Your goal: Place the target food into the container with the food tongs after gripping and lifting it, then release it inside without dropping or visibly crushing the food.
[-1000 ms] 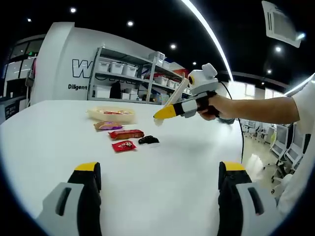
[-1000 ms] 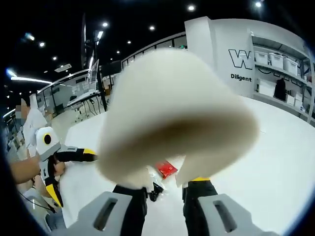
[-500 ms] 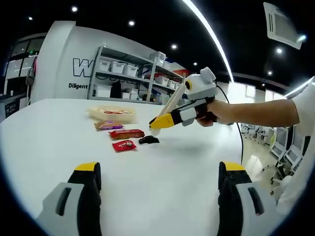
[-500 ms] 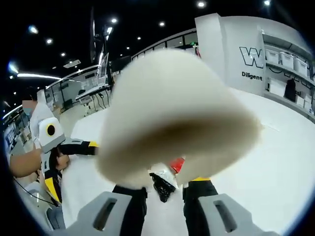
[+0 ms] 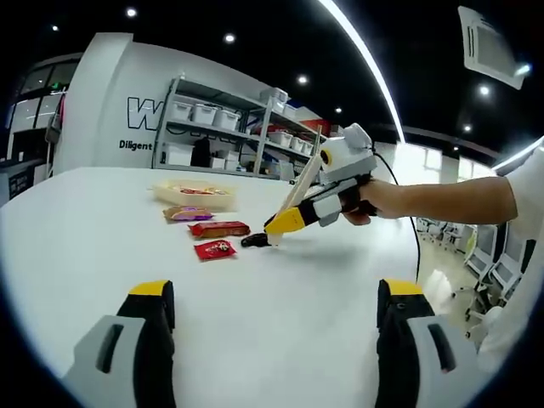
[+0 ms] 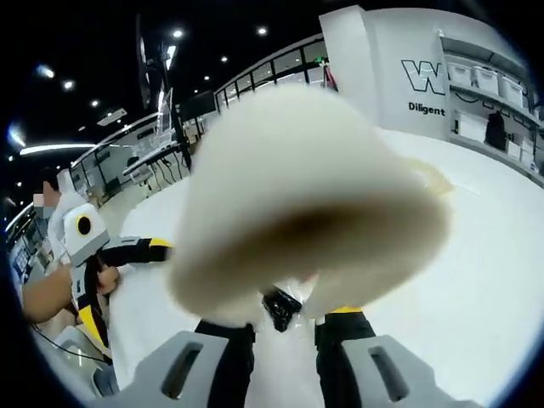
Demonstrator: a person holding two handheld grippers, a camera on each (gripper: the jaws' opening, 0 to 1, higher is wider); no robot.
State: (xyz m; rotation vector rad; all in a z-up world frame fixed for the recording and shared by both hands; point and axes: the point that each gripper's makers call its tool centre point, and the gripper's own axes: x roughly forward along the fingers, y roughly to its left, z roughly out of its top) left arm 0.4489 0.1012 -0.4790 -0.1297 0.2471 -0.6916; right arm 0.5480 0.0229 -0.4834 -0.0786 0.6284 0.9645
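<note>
Snack (image 5: 257, 240) sits dark at my right gripper's (image 5: 280, 226) tong tips; I'd pinch softly. Right grips tongs (image 6: 302, 212); left gripper (image 5: 276, 314) wide, empty.

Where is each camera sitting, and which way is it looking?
Left gripper view: rides the left gripper, looking across the white table at snack packets, a tray and the right gripper; a hand and arm show.
Right gripper view: rides the right gripper, looking along the cream tongs to a dark packet; the left gripper and a hand show.
Both share the table and dark packet.
</note>
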